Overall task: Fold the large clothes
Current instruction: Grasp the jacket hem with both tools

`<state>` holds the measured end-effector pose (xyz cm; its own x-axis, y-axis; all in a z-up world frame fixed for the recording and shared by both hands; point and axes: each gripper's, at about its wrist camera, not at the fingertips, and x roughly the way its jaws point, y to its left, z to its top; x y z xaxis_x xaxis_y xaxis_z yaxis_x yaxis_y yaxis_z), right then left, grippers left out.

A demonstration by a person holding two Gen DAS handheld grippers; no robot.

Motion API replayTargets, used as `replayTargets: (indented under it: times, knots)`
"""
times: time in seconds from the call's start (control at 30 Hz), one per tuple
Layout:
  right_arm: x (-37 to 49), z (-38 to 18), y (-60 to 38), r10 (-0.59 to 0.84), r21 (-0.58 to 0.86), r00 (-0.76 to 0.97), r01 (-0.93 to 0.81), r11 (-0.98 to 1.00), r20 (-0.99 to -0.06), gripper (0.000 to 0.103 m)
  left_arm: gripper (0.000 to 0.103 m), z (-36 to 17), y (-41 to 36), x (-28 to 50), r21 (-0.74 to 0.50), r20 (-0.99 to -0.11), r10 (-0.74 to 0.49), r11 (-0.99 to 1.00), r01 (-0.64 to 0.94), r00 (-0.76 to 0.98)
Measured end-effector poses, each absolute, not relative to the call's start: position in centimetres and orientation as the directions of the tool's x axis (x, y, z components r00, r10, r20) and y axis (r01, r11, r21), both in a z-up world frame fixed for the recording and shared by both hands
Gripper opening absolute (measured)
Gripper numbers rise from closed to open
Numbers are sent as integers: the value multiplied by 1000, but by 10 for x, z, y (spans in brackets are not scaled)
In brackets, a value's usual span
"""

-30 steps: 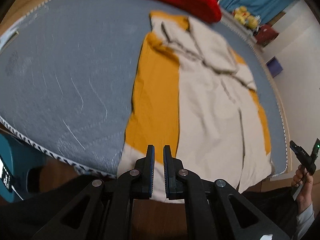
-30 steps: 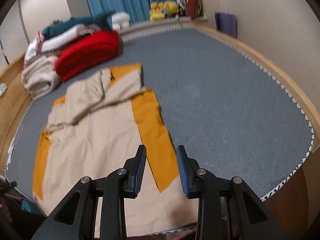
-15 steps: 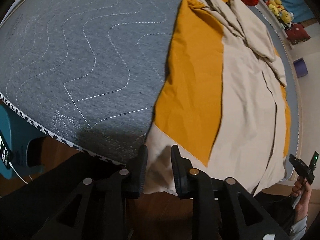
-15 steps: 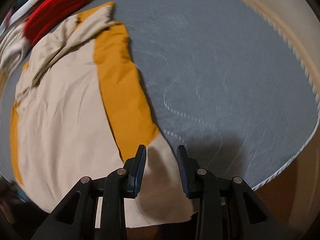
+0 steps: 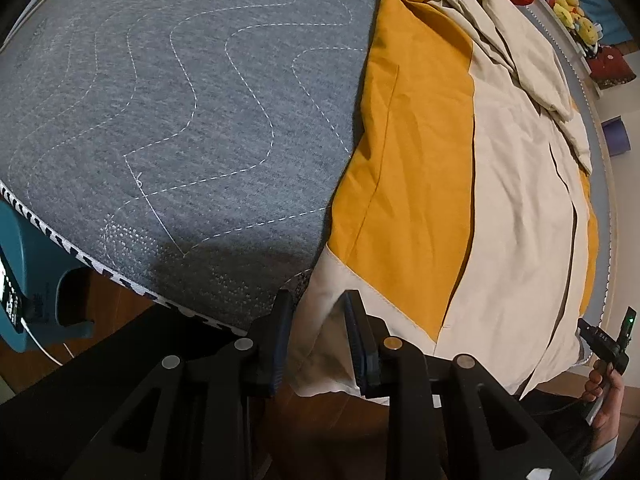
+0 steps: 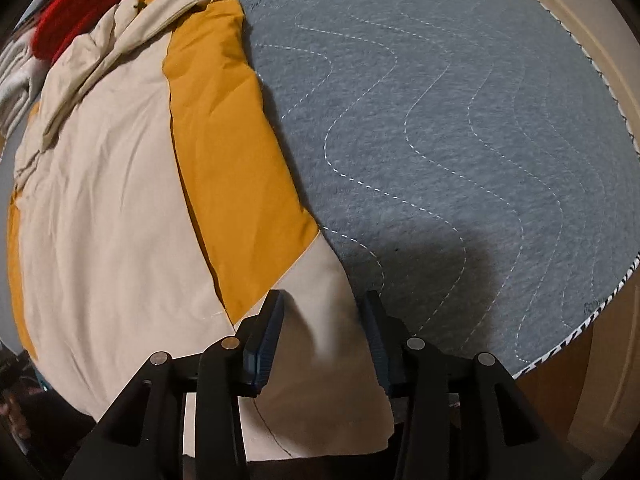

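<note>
A large beige and mustard-yellow garment point(image 5: 472, 184) lies spread lengthwise on the grey quilted bed point(image 5: 160, 100), its hem hanging over the near edge. My left gripper point(image 5: 316, 300) is open, its jaws either side of the hem's left beige corner. In the right wrist view the same garment point(image 6: 120, 180) fills the left half, and my right gripper point(image 6: 324, 300) is open over the hem's right beige corner. Neither gripper holds the cloth. The collar end is bunched at the far side.
A red folded item point(image 6: 80, 4) and pale folded cloth point(image 6: 12, 76) lie past the garment's far end. A teal object point(image 5: 32, 280) stands on the floor at left. The wooden bed rim point(image 6: 580, 40) curves around at right. Yellow plush toys point(image 5: 576, 20) sit far back.
Both grippers have dropped lower and closer to the garment's hem corners at the bed's near edge. The left gripper has opened wider; the right has opened a little more.
</note>
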<state>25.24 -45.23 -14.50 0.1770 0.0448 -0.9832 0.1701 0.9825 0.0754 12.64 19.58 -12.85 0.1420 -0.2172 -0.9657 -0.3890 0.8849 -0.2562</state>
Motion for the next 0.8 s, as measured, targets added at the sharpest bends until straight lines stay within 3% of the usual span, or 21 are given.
replayTargets:
  times: [0.27, 0.33, 0.4, 0.47, 0.53, 0.63, 0.8]
  knots:
    - [254, -147, -447, 49, 80, 183, 166, 983, -982, 43, 26, -127, 176, 131, -165, -981, -128, 944, -287, 142]
    - [253, -149, -443, 56, 85, 184, 152, 985, -981, 40, 15, -125, 170, 131, -139, -984, -104, 957, -255, 146]
    - [250, -148, -438, 67, 92, 184, 130, 987, -981, 33, 8, -121, 170, 129, -151, -981, -114, 956, -253, 155]
    - [246, -146, -433, 95, 118, 190, 113, 987, -977, 14, 7, -115, 175, 125, -181, -975, -137, 947, -266, 177]
    - [243, -142, -434, 109, 135, 205, 115, 984, -973, 10, 7, -109, 180, 121, -210, -967, -159, 938, -275, 198]
    - [237, -138, -440, 124, 154, 214, 127, 980, -969, 10, 7, -113, 185, 120, -225, -967, -177, 928, -296, 182]
    - [238, -145, -446, 104, 129, 187, 131, 983, -977, 17, 17, -123, 177, 121, -194, -978, -161, 935, -296, 132]
